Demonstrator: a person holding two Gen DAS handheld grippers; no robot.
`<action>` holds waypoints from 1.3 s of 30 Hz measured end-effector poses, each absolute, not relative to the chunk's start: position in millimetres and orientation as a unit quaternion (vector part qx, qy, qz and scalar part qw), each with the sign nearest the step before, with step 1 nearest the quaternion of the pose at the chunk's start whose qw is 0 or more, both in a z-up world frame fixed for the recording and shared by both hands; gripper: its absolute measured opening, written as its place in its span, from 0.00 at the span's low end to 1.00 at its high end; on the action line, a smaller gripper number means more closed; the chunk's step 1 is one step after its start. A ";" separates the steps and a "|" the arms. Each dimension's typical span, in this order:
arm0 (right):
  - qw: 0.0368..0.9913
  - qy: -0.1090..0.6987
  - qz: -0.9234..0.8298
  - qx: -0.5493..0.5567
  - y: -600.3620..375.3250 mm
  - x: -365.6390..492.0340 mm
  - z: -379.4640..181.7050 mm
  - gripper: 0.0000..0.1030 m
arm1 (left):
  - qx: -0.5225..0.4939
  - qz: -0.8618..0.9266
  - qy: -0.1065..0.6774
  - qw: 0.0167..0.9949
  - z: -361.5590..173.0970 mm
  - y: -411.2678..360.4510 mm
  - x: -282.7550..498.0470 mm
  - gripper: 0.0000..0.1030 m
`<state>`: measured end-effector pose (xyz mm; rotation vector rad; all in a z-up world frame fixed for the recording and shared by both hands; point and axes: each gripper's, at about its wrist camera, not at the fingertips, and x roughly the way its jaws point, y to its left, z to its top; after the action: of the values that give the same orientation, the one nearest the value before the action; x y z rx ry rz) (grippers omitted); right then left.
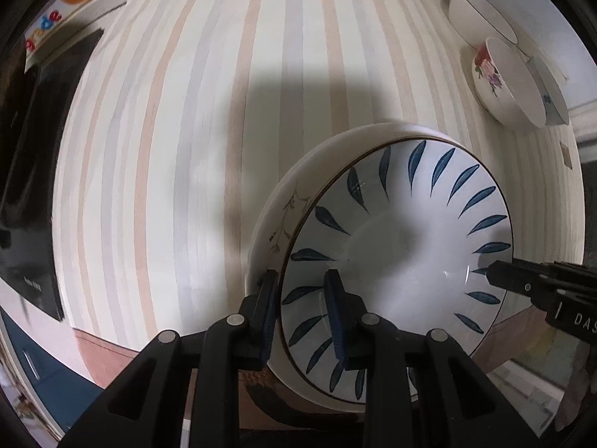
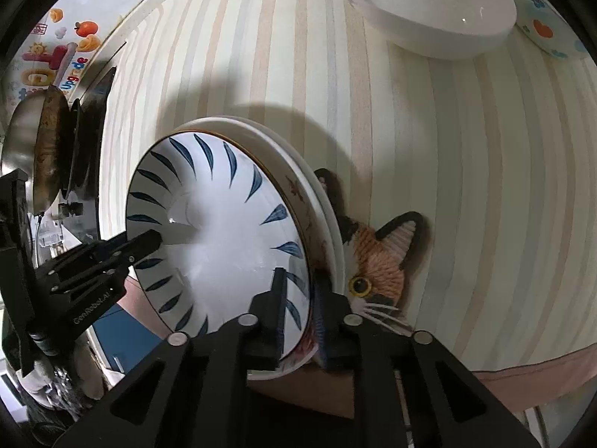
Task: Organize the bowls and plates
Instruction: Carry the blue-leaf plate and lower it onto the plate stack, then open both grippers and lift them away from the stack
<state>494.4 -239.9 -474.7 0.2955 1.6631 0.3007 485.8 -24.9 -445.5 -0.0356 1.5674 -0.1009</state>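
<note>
Left gripper (image 1: 303,313) straddles the near rim of the white plate with blue leaf strokes (image 1: 403,246), pads apparently pinching it; my right gripper (image 2: 303,300) straddles the opposite rim, jaws slightly spread, grip looks loosened. That plate sits stacked on larger white plates (image 2: 317,190) on the striped tablecloth (image 1: 224,112). Further off, well apart, sit the plain white bowl (image 2: 429,11) and flower-painted bowl (image 1: 500,82).

I read "GenRobot.AI" on the black left gripper (image 2: 143,242), "DAS" on the black right gripper (image 1: 492,274), "grade" on the colourful wall sticker (image 1: 44,26).
</note>
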 end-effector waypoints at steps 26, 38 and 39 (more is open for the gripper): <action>0.747 0.651 0.116 0.078 -210.8 432.1 -367.6 0.32 | -0.011 -0.033 0.617 0.786 -335.1 -7.0 409.9 0.24; 0.805 0.581 0.095 0.072 -189.0 337.4 -281.8 0.84 | 0.001 -0.059 0.555 0.830 -265.5 3.4 342.1 0.78; 0.809 0.576 0.089 0.072 -188.5 330.3 -276.5 0.84 | 0.002 -0.059 0.549 0.834 -261.5 3.9 336.8 0.80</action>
<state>330.3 -188.5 -276.5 0.1530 1.2314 0.1908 336.8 3.9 -261.5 0.0039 1.1630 -0.1256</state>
